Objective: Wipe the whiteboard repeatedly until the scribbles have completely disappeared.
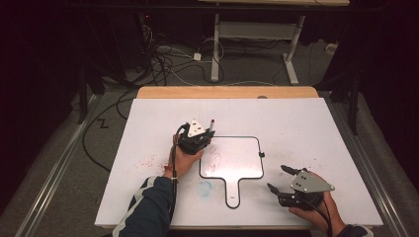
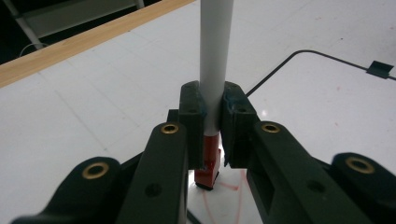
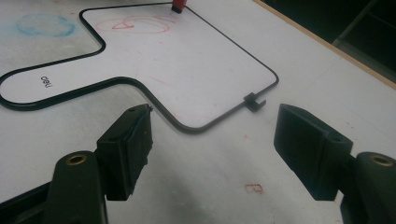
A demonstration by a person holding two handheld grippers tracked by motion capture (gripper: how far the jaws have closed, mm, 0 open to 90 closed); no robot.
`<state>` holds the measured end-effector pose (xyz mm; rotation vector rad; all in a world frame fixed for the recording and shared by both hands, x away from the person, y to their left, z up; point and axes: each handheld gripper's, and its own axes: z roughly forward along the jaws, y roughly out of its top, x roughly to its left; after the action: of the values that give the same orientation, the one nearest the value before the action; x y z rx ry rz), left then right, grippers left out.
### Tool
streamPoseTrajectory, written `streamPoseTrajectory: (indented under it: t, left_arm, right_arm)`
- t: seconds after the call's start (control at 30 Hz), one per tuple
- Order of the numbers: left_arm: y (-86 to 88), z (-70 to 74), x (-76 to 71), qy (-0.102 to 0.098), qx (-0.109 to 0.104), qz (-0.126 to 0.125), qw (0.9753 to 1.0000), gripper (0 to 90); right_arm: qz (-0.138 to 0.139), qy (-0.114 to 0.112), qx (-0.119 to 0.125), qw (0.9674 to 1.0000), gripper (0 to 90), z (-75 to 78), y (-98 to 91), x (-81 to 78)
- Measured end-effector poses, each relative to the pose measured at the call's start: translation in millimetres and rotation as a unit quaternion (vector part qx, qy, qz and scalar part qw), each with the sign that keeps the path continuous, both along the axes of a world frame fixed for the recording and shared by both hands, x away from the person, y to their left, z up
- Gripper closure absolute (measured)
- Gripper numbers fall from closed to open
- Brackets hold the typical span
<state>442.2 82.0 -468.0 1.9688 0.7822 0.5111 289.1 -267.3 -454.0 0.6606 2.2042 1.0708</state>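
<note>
Clenched on the marker (image 2: 214, 70), my left claw (image 1: 196, 138) should keep it upright, pressing lightly, at the board's (image 1: 242, 158) ten o'clock corner while my right claw (image 1: 284, 178) idles released.

The brand name "deli" is printed in small dark letters on the handle of the paddle-shaped whiteboard (image 3: 140, 60); no other writing on the worktop (image 3: 210, 186) is legible.

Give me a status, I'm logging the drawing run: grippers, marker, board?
Left hand-held gripper shut on red marker, tip on the small whiteboard. Right hand-held gripper open, beside the board's corner. Nothing in the way.
</note>
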Motion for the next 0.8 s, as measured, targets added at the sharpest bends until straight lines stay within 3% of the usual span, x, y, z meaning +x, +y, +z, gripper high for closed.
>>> streamPoseTrajectory:
  t: [0.1,0.2,0.27,0.3,0.43,0.5,0.53,0.63,0.73,0.8]
  left_arm:
    - [-0.4,-0.4,-1.0,0.012,-0.017,-0.003,0.9998,78.6]
    - [-11.6,-1.5,-6.9,0.015,-0.026,-0.024,0.9993,78.6]
    - [-21.3,-0.7,-12.3,0.013,-0.020,-0.042,0.9988,78.6]
    - [-25.8,-0.4,-13.2,-0.002,-0.016,-0.058,0.9982,78.6]
    - [-28.8,0.6,-18.1,-0.003,-0.001,-0.059,0.9982,78.6]
    - [-22.7,0.5,-14.1,-0.016,0.007,-0.051,0.9986,78.6]
    - [-18.6,0.0,-10.8,-0.018,0.002,-0.052,0.9985,78.6]
    - [-5.1,-0.6,-7.8,-0.012,0.012,-0.003,0.9999,78.6]
    - [6.6,-1.7,-2.1,-0.002,-0.004,0.020,0.9998,78.6]
    - [8.9,-2.8,-1.2,0.004,-0.018,0.022,0.9996,78.6]
  right_arm:
    - [0.002,-0.001,-0.001,1.0000,28.5,0.7,0.6,0.5]
    - [0.004,-0.001,-0.001,1.0000,28.4,1.0,1.7,0.6]
    - [0.005,0.000,-0.001,1.0000,28.4,0.7,2.5,0.9]
    - [0.006,0.000,-0.001,1.0000,28.4,0.5,2.8,1.2]
    - [0.010,-0.001,-0.002,0.9999,28.3,0.4,3.9,1.2]
    - [0.010,-0.001,-0.003,1.0000,28.3,0.5,3.9,1.0]
    - [0.010,-0.001,-0.003,1.0000,28.3,0.6,3.8,0.9]
    - [0.009,-0.002,-0.002,1.0000,28.2,1.1,3.3,0.7]
    - [0.009,-0.001,-0.002,1.0000,28.2,1.0,3.1,1.0]
    - [0.010,0.000,-0.002,0.9999,28.2,0.7,3.3,1.2]
